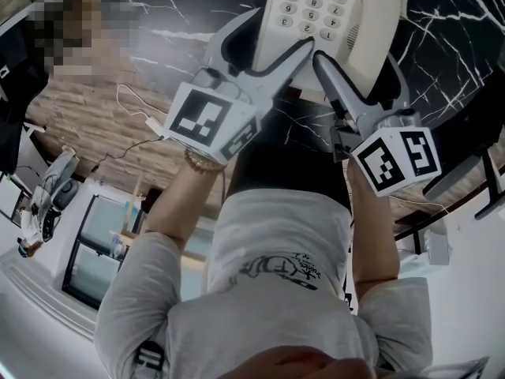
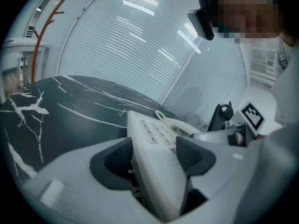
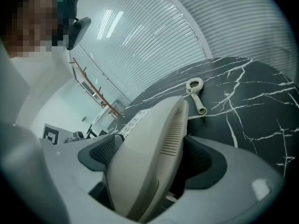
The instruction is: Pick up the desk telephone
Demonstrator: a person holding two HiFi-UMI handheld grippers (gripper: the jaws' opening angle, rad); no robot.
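Observation:
The cream desk telephone point(image 1: 316, 10) sits over the black marble table point(image 1: 450, 22), its handset point(image 1: 372, 30) on the right side. My left gripper point(image 1: 272, 42) straddles the keypad side. In the left gripper view the telephone point(image 2: 156, 171) fills the gap of the left gripper point(image 2: 154, 155), and both dark pads point(image 2: 117, 162) lie against it. My right gripper point(image 1: 359, 65) clasps the handset side. In the right gripper view the handset's ribbed shell point(image 3: 154, 157) is wedged in the right gripper point(image 3: 149, 155), with pads point(image 3: 203, 160) on either side.
The telephone's cream cord end point(image 3: 196, 94) lies on the table point(image 3: 252, 101) beyond the handset. Below the table edge I see a wood-pattern floor with a white cable point(image 1: 134, 113) and a white cabinet point(image 1: 95, 243). Slatted blinds point(image 2: 140, 45) back the table.

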